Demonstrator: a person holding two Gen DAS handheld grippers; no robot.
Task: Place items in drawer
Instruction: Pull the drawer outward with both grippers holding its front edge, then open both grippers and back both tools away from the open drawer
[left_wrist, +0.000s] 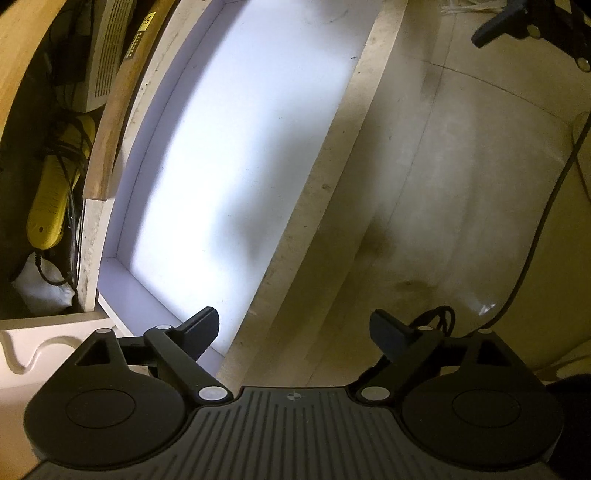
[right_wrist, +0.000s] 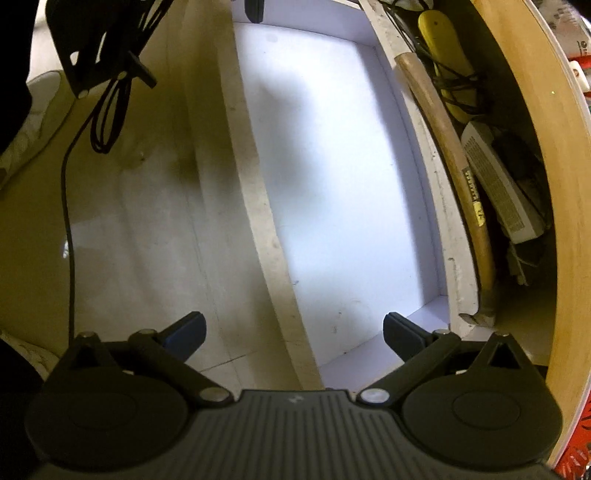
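A white drawer (left_wrist: 236, 155) stands pulled open, its bright floor bare; it also shows in the right wrist view (right_wrist: 332, 177). My left gripper (left_wrist: 293, 334) is open and empty above the drawer's front wall (left_wrist: 332, 177) at its near end. My right gripper (right_wrist: 293, 332) is open and empty above the front wall (right_wrist: 258, 206) at the opposite end. The right gripper shows in the left wrist view at the top right (left_wrist: 532, 29), and the left gripper shows in the right wrist view at the top left (right_wrist: 110, 66). No item to be placed is in view.
Behind the drawer, inside the wooden cabinet (right_wrist: 546, 147), lie a wooden-handled hammer (right_wrist: 454, 158), a yellow power strip (left_wrist: 55, 192) with black cords, and a white vented box (right_wrist: 498, 188). A pale tiled floor (left_wrist: 461, 184) lies in front. A black cable (right_wrist: 68, 221) trails across it.
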